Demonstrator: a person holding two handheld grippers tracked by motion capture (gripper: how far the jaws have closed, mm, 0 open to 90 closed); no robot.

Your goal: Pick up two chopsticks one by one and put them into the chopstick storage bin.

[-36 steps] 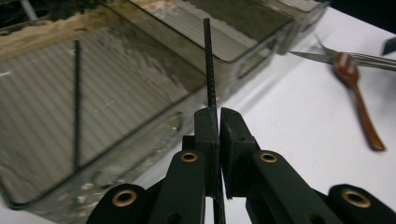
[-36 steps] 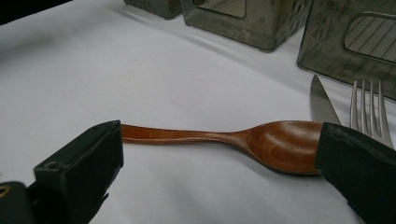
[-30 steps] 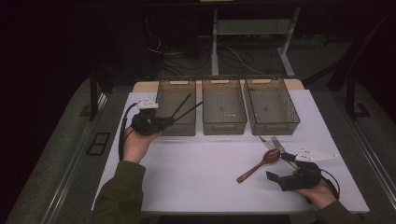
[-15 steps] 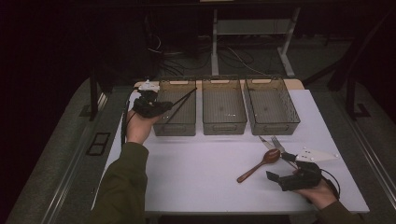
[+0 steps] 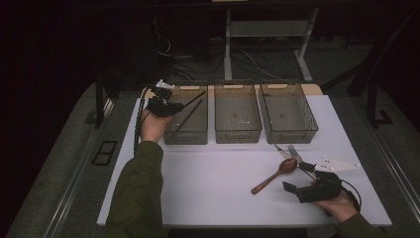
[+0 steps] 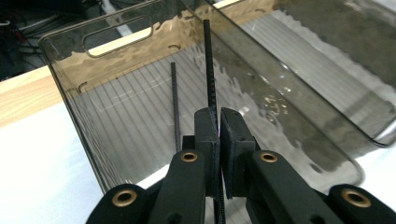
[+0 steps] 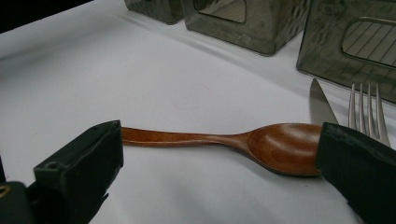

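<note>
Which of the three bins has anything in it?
The left bin: a black chopstick lies inside and the left gripper holds another above it; the other two are bare.

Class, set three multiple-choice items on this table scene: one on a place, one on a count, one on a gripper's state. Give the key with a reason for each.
1. Where does the wooden spoon lie?
A. in the middle bin
B. on the white tabletop
C. in the left bin

2. How many clear bins stand in the row?
A. two
B. three
C. four

3. How do the fingers of the left gripper stand?
A. shut on a black chopstick
B. wide open
C. shut on a fork

Key: 1 B, the spoon rests on the tabletop before the bins; 2 B, left bin, middle bin and right bin; 3 A, the black chopstick is pinched over the left bin.
</note>
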